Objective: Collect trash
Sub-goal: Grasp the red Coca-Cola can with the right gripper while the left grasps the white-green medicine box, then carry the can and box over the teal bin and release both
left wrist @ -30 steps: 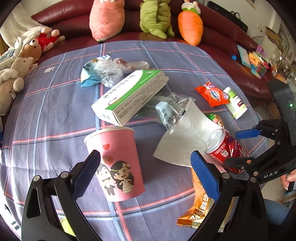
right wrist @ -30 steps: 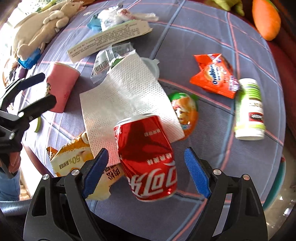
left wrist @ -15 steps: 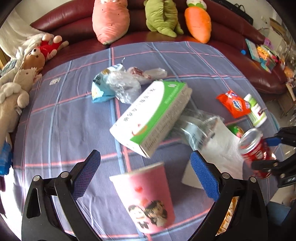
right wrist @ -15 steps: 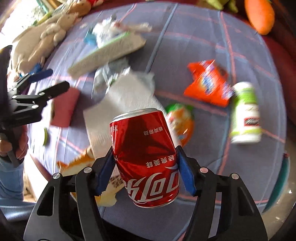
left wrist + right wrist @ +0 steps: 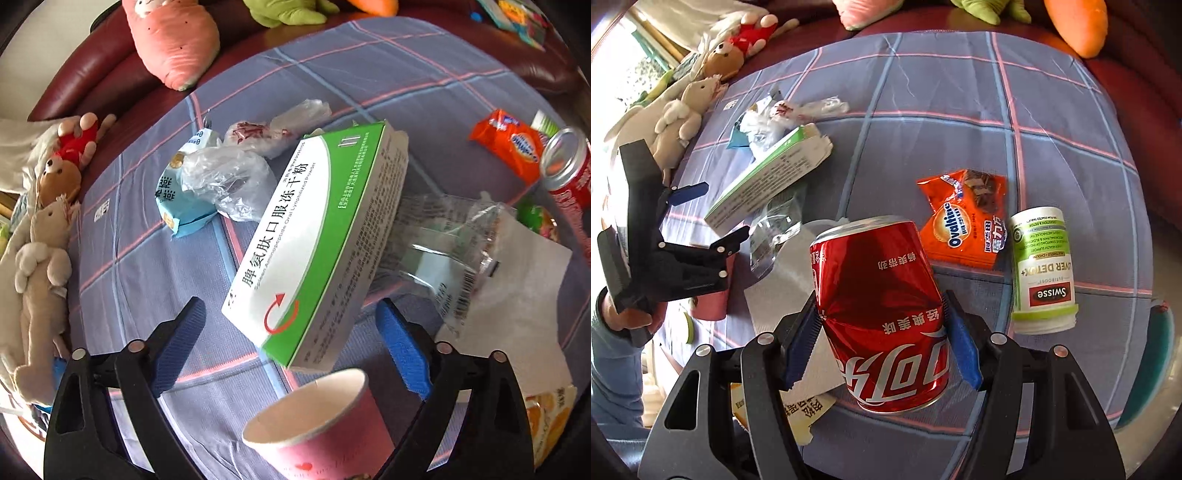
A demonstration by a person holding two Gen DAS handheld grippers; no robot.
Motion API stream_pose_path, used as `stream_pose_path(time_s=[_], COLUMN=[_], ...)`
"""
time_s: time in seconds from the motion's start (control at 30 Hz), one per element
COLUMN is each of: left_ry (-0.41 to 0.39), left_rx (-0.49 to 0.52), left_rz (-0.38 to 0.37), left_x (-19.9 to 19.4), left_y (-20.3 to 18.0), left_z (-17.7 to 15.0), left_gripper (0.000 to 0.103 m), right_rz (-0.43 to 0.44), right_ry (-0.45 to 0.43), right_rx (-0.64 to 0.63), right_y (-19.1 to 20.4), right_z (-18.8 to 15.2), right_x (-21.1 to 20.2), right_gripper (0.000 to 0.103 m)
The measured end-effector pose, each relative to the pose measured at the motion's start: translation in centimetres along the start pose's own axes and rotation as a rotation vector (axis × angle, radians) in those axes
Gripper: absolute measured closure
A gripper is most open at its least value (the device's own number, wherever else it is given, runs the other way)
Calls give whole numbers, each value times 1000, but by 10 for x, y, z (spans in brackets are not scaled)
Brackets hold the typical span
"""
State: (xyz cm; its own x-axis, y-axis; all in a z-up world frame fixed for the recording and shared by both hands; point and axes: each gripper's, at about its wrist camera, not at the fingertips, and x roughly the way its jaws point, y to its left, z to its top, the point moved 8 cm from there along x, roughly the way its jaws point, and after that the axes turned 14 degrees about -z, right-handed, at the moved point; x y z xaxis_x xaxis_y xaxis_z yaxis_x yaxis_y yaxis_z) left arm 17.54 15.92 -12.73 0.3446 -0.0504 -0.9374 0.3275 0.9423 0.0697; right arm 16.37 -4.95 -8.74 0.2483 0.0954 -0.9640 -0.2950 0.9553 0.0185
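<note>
Right hand-held gripper (image 5: 881, 341) clamped, pads dented into load; left hand-held gripper (image 5: 290, 347) spread wide, unloaded.

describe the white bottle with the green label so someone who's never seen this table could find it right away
Start at the purple plaid tablecloth in front of the dark red sofa and go to its right-hand side. There the white bottle lies on its side, just right of the orange Ovaltine packet. It is the only rigid bottle there, with a lime-green label and a red Swisse logo.
</note>
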Motion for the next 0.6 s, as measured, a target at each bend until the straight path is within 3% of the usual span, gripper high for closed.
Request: stream_pose_path(time_s=[0.03, 0.17, 0.2, 0.27, 0.4, 0.6], left_ry=[10, 2, -4, -12, -52, -157], left_rx=[-4, -1, -4, -42, -101, -162], left_rz=[3, 46, 56, 6, -14, -83], left_x=[4, 10, 9, 8, -1, -40], left_y=[2, 9, 11, 12, 13, -2], left_z=[1, 6, 7, 8, 6, 9], left_gripper=[26, 45, 65, 67, 68, 72], right_rz=[6, 19, 21, 16, 21, 30], right_ry=[3, -2, -5, -16, -34, -80], right_rx=[7, 18, 22, 26, 39, 66], right_y=[-1, -3, -5, -7, -12, -23], right_z=[0, -1, -1, -2, -4, -10], right_x=[2, 3, 3, 3, 0, -15], right_gripper=[41, 41, 41, 41, 42, 42])
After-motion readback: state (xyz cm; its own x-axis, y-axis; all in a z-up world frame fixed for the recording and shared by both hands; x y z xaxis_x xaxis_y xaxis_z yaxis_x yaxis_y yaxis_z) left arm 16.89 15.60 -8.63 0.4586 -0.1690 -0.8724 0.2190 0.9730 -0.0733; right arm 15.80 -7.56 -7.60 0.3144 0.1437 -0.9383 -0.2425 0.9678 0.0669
